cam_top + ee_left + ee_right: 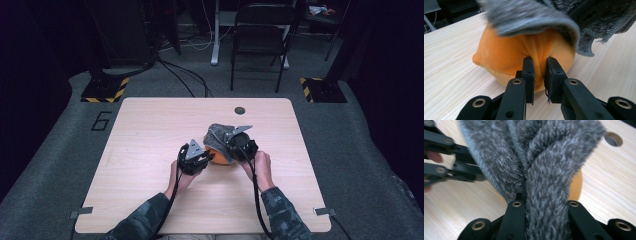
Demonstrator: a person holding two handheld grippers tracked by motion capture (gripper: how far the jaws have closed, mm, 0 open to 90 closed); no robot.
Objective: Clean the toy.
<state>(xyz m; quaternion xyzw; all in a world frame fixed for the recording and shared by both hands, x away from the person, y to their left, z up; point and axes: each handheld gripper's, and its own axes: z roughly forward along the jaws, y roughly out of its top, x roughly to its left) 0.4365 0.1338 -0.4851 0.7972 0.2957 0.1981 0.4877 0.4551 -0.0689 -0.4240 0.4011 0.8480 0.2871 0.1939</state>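
Note:
An orange plush object point(219, 157) lies mid-table with a grey fuzzy cloth point(218, 132) draped over its top. In the left gripper view the orange plush point(509, 55) sits under the grey cloth point(529, 17). My left gripper point(539, 72) is shut on a fold of the orange fabric at its near side. My right gripper point(544, 200) is shut on a bunched ridge of the grey cloth point(544, 165), which hides its fingertips. A sliver of orange point(577, 185) peeks out behind. From above, the left gripper point(204, 159) and right gripper point(233, 146) flank the plush.
The light wooden table point(150, 150) has a round cable hole point(240, 110) near its far edge. A black folding chair point(260, 35) and stand bases with yellow-black tape point(105, 90) stand on the carpet beyond. The person's camouflage sleeves enter at the near edge.

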